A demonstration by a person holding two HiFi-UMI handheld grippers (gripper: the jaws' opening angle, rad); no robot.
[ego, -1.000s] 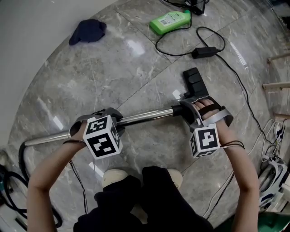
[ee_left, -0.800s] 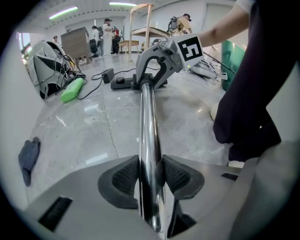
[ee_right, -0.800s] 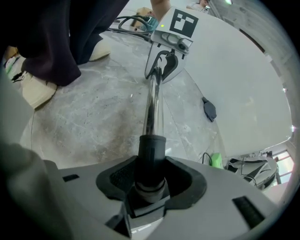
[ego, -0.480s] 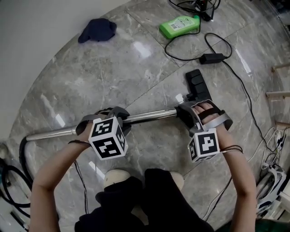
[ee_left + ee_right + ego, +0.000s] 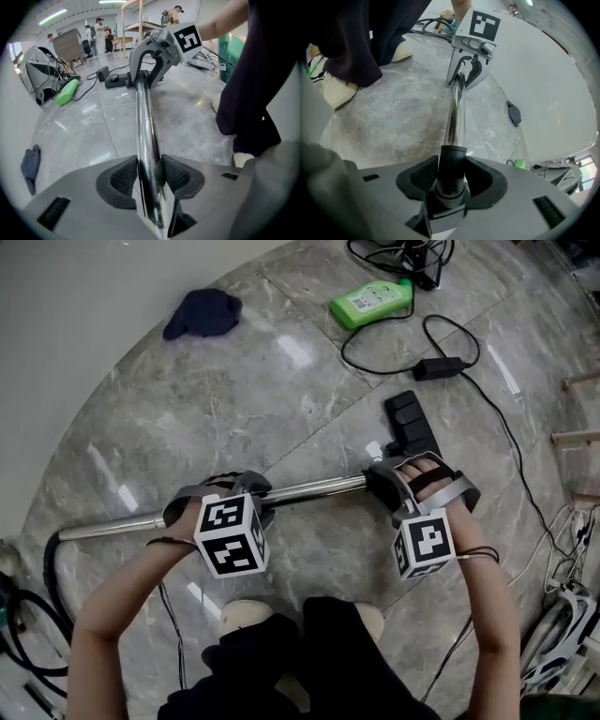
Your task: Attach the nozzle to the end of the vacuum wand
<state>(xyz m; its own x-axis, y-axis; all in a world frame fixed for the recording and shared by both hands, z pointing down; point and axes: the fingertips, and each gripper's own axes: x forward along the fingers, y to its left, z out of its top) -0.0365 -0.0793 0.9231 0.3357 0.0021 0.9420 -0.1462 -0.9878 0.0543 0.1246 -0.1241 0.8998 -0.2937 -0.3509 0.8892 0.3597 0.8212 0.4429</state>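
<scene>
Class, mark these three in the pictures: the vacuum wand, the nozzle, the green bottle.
vacuum wand (image 5: pixel 314 487): head view, middle of the bare chrome tube.
nozzle (image 5: pixel 410 420): head view, its flat black head.
green bottle (image 5: pixel 370 301): head view, its labelled side.

The left forearm (image 5: pixel 122 601) and right forearm (image 5: pixel 492 606) reached forward, both bare. The left gripper (image 5: pixel 149 176) pointed steeply down, pads clamped on the wand (image 5: pixel 309 489) — the right gripper (image 5: pixel 451 176) likewise, its jaws having just closed further onto the black collar (image 5: pixel 451 161).
</scene>
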